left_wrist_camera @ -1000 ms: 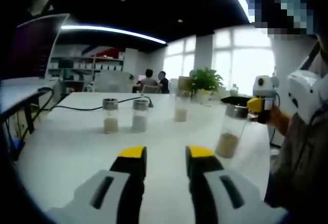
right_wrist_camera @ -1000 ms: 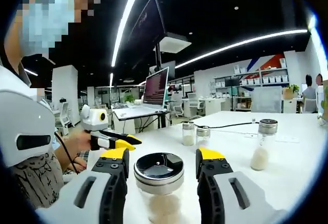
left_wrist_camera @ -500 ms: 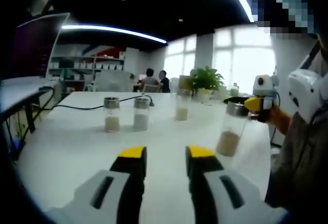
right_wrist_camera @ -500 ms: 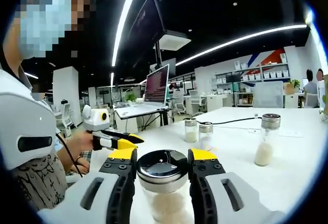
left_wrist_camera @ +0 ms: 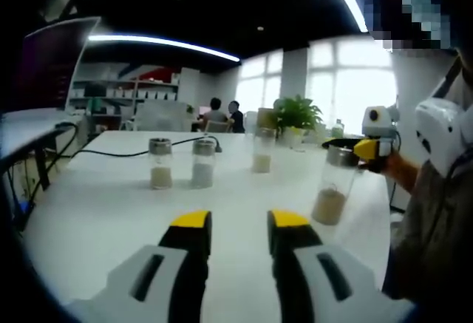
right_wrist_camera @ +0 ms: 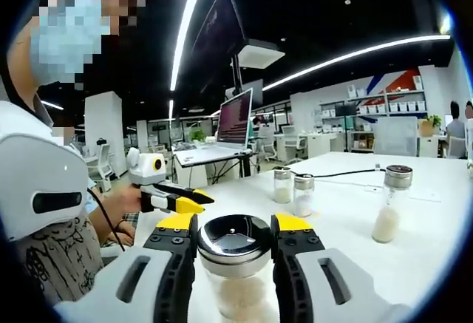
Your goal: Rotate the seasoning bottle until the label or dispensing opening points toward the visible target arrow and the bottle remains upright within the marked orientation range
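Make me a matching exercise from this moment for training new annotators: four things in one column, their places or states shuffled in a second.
Things:
1. right gripper
2. left gripper
3. laptop
4. black cable

Places or states:
A. lies across the white table behind the two small bottles
B. open on a side desk, screen lit
C. jaws apart, nothing between them
D. jaws closed on the steel-capped seasoning bottle

Pairs: 1-D, 2-C, 3-B, 4-A
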Demonstrator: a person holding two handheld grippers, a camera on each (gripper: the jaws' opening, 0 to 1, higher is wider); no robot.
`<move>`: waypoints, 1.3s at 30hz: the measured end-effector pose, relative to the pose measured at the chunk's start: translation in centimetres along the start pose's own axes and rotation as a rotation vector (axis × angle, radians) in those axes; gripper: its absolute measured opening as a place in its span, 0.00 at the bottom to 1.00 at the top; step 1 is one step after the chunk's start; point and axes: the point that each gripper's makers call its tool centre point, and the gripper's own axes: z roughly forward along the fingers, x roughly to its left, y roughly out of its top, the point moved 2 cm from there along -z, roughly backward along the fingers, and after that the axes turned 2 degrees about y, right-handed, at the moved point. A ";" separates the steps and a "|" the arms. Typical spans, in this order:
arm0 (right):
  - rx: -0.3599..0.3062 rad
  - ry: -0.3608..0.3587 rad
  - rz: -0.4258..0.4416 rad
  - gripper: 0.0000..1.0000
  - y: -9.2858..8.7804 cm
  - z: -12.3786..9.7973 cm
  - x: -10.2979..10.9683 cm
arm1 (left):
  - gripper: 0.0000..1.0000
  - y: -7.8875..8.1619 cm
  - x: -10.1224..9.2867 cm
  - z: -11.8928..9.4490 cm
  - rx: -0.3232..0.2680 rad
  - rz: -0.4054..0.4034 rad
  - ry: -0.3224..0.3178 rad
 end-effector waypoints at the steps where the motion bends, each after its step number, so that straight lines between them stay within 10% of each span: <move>1: 0.000 0.009 0.004 0.39 0.0 0.0 0.1 | 0.32 0.0 0.0 0.0 0.001 0.000 -0.001; 39: 0.117 0.424 -0.003 0.39 -0.2 0.5 0.6 | 0.32 -0.3 0.1 -0.4 0.004 -0.011 0.006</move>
